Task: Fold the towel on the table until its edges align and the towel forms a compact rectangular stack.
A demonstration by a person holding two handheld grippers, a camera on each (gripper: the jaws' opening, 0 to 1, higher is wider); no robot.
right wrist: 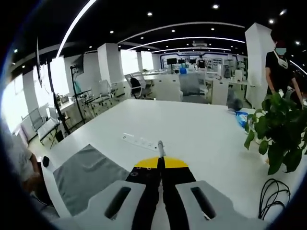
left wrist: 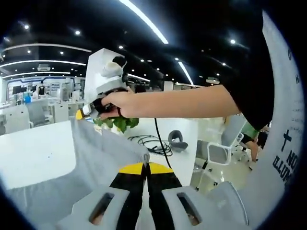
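Closest in the left gripper view, the left gripper [left wrist: 146, 165] is pinching a corner of the grey towel [left wrist: 103, 148], its yellow-tipped jaws pressed together with cloth poking out between them. From there the towel is hanging as a taut sheet, lifted off the white surface [left wrist: 33, 153], and its top edge is running up to the right gripper [left wrist: 81, 114], which a hand [left wrist: 117, 103] is gripping. Whether that gripper is clamping the far corner is hard to make out there.

Seen from the right gripper view, the right gripper [right wrist: 161, 152] is closing its jaws on a thin sliver of towel edge [right wrist: 161, 147]. Part of the towel [right wrist: 86, 177] is showing lower left, plain grey and flat-looking, cut off by the view's edge. Wide bare surface [right wrist: 192, 129] is stretching ahead. A power strip [right wrist: 139, 141] is lying just beyond the jaws, a plant [right wrist: 276, 134] is standing at the right, and black cables [right wrist: 273, 196] are trailing near it.
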